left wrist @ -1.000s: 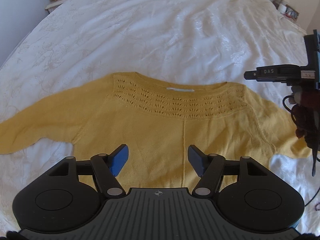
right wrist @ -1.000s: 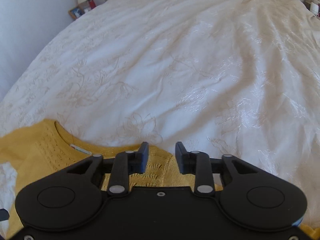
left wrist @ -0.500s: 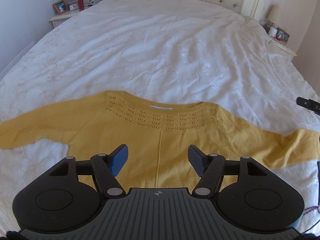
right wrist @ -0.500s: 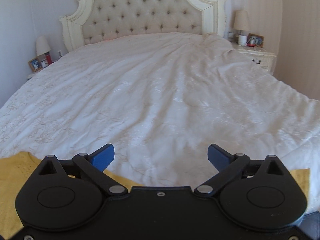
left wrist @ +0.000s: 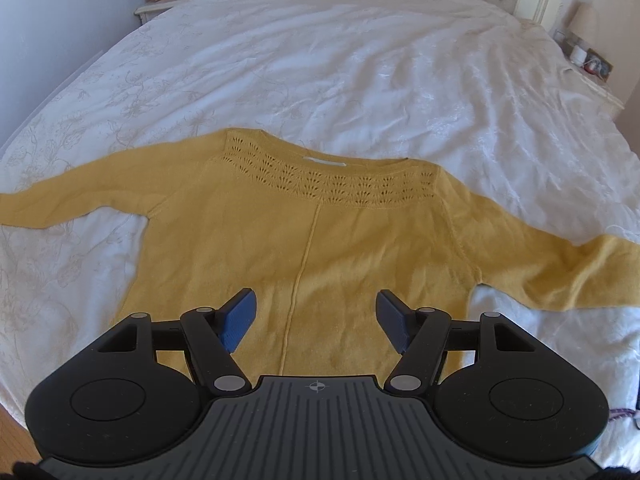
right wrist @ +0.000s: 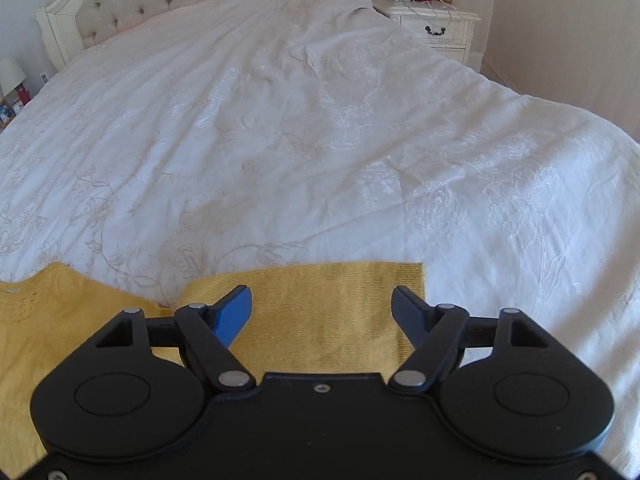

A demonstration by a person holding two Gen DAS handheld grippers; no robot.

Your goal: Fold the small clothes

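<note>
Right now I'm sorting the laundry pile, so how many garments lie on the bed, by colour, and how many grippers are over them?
Yellow sweater: 1, spread flat on the white bed cover
Grippers: 2, left gripper and right gripper, jaws apart, nothing held
Total: 3

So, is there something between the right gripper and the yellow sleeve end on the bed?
Nothing visible. The right gripper, jaws open and empty, looks straight down on the sleeve cuff of the yellow sweater.
</note>
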